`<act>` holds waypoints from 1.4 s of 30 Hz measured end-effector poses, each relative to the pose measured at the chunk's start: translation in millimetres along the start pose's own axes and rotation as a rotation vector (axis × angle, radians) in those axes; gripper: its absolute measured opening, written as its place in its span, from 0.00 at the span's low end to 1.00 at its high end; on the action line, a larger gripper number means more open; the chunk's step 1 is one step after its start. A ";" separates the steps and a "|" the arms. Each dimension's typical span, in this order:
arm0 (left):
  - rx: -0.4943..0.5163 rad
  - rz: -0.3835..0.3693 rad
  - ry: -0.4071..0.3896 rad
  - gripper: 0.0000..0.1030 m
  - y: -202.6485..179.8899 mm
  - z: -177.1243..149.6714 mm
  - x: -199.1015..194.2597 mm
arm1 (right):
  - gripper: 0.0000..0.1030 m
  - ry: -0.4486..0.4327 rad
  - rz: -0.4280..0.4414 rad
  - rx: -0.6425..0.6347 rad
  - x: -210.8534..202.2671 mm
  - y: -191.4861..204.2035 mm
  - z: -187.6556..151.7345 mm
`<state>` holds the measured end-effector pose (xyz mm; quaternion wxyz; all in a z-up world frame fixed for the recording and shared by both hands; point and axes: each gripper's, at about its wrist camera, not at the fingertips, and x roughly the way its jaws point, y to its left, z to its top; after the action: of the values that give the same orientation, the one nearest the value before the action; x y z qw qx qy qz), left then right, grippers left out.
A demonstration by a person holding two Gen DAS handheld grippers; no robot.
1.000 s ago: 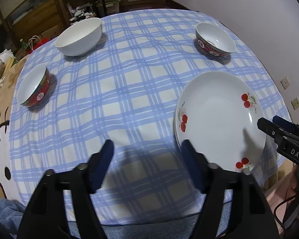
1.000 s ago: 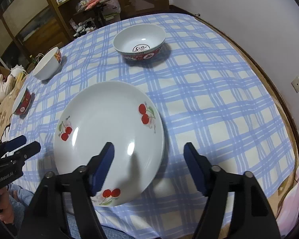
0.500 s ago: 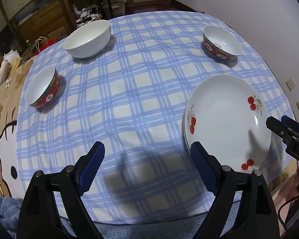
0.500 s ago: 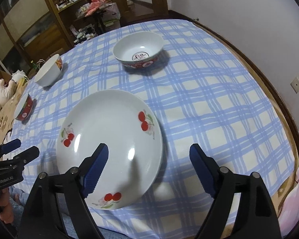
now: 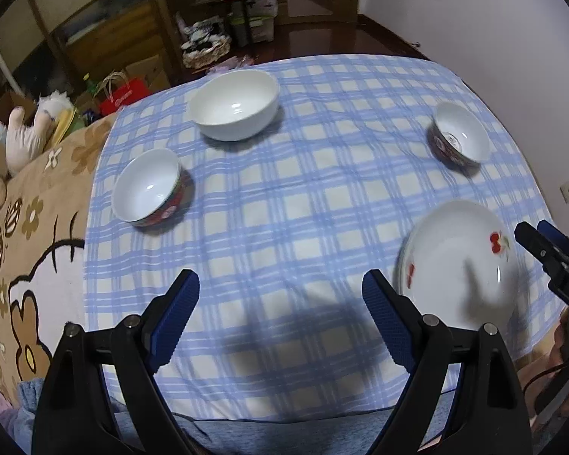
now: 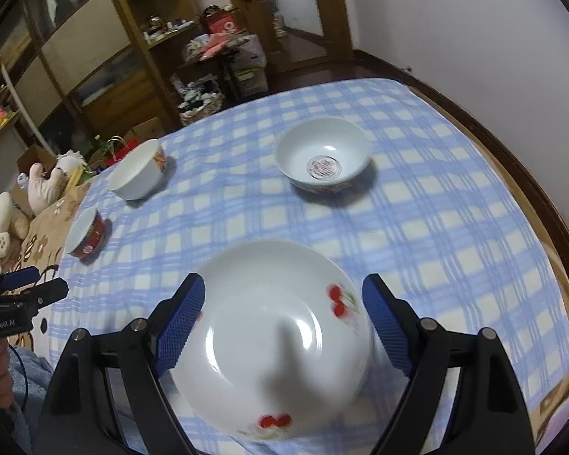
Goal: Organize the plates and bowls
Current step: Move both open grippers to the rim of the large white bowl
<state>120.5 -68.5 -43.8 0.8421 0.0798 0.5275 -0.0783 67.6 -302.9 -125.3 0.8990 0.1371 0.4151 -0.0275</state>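
Hovering above the checked cloth [image 5: 284, 204], the left gripper [image 5: 280, 307] has its jaws wide apart and holds nothing. The right gripper [image 6: 282, 314] is also spread wide, over the cherry plate [image 6: 273, 341], not touching it. This plate [image 5: 459, 265] lies near the table's right edge. Three bowls stand well apart: a white bowl [image 5: 234, 104], a red bowl [image 5: 150, 191] and a patterned bowl [image 6: 323, 159].

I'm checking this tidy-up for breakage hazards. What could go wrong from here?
The white cherry-print plate sits near the table's near edge, under the open right gripper; a careless nudge might slide it off. The blue checked tablecloth could bunch or slip under pushed dishes.
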 end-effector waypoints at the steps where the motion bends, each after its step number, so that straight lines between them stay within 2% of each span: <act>1: -0.007 0.007 0.002 0.84 5.8 4.0 -0.4 | 0.87 -0.001 0.007 -0.014 1.7 5.5 5.5; 10: -0.057 0.111 -0.053 0.84 66.0 54.5 -4.7 | 0.87 -0.043 0.059 -0.154 22.3 74.8 78.8; 16: -0.145 0.099 -0.082 0.84 105.3 86.7 7.1 | 0.87 -0.067 0.128 -0.186 45.2 121.4 123.8; 24: -0.143 0.117 -0.117 0.84 135.4 127.5 21.6 | 0.87 -0.058 0.133 -0.252 83.3 167.4 151.8; 30: -0.088 0.112 -0.159 0.84 152.4 155.7 43.5 | 0.87 -0.044 0.130 -0.267 115.4 184.3 167.2; 36: -0.106 0.078 -0.090 0.84 166.3 176.3 92.8 | 0.87 0.027 0.132 -0.262 164.5 192.0 173.1; 42: -0.116 -0.014 -0.027 0.84 161.8 185.1 141.6 | 0.87 0.095 0.123 -0.277 210.4 198.3 171.0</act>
<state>378.7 42.4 -83.3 0.8519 0.0259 0.5202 -0.0546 363.8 -144.9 -133.9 0.8886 0.0381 0.4479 0.0914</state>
